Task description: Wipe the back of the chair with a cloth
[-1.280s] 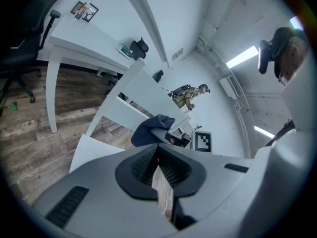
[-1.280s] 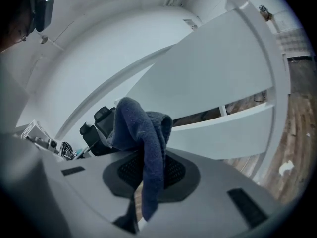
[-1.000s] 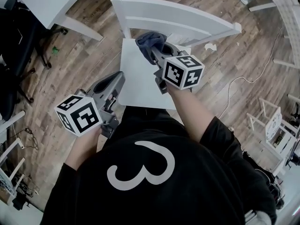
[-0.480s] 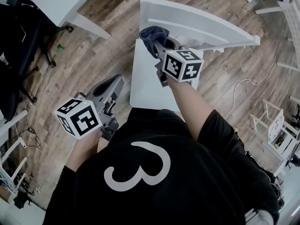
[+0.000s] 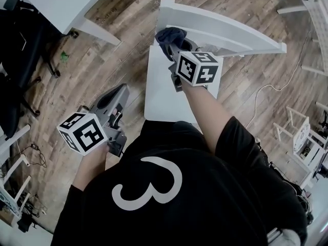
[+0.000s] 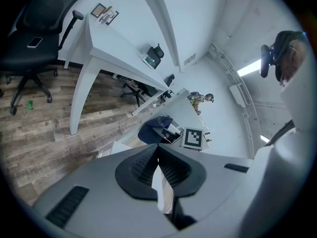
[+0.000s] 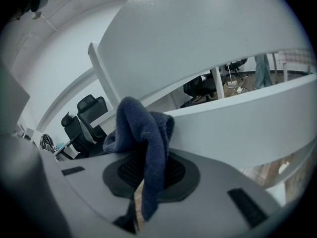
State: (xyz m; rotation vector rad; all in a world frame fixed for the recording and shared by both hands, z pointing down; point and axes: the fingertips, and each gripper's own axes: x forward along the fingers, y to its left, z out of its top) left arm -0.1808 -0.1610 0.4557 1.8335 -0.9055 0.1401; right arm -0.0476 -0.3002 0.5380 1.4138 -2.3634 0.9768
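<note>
A white wooden chair stands in front of me, its curved back (image 5: 225,27) across the top of the head view and its seat (image 5: 159,91) below. My right gripper (image 5: 174,47) is shut on a dark blue cloth (image 5: 168,36), which presses against the left end of the chair's back. In the right gripper view the cloth (image 7: 143,133) bulges out of the jaws right against the lower white slat (image 7: 237,128). My left gripper (image 5: 115,99) hangs to the left of the seat, away from the chair, its jaws closed on nothing (image 6: 159,175).
A white desk (image 5: 61,4) stands at the upper left, with black office chairs (image 5: 15,50) along the left edge. More white furniture (image 5: 307,14) sits at the right, and a cable (image 5: 266,91) trails over the wooden floor. The wearer's dark shirt fills the bottom.
The right gripper has carried the cloth up and to the left end of the chair's back. The left gripper stays low beside the seat.
</note>
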